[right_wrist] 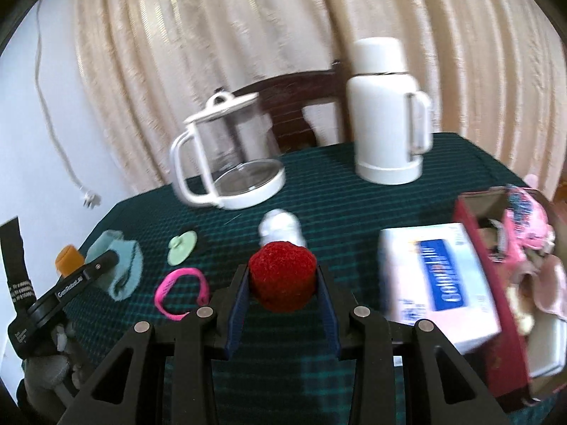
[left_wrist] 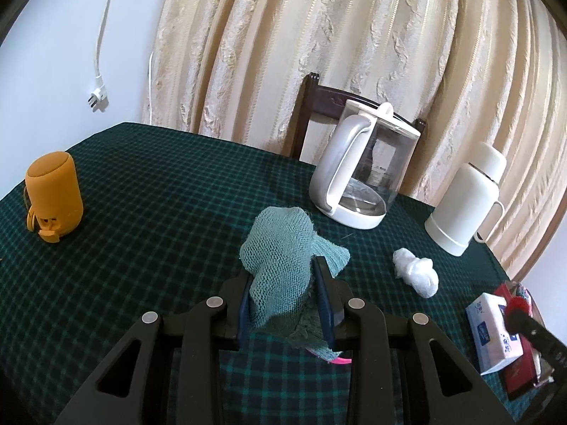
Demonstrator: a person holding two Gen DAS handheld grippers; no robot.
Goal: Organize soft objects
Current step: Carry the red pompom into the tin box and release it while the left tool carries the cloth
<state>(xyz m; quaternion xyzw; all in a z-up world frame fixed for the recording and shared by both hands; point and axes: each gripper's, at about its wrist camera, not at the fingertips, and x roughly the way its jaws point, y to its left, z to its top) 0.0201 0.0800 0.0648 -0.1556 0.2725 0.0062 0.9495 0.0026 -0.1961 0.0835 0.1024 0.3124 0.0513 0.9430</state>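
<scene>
In the left wrist view my left gripper (left_wrist: 283,279) is shut on a teal knitted cloth (left_wrist: 280,244), which bulges up between the blue pads above the table. In the right wrist view my right gripper (right_wrist: 282,279) is shut on a red fuzzy ball (right_wrist: 281,274), held over the table. A white crumpled wad (right_wrist: 281,228) lies on the cloth just beyond the ball; the same white wad (left_wrist: 414,271) lies right of the teal cloth. A red box (right_wrist: 492,269) at the right holds pink soft items (right_wrist: 528,219).
On the green checked tablecloth (left_wrist: 159,194) stand a glass kettle (left_wrist: 361,173), a white thermos (left_wrist: 464,202) and an orange speaker (left_wrist: 53,198). A tissue pack (right_wrist: 436,283) lies against the red box. A pink band (right_wrist: 180,292) and a green disc (right_wrist: 182,244) lie at left.
</scene>
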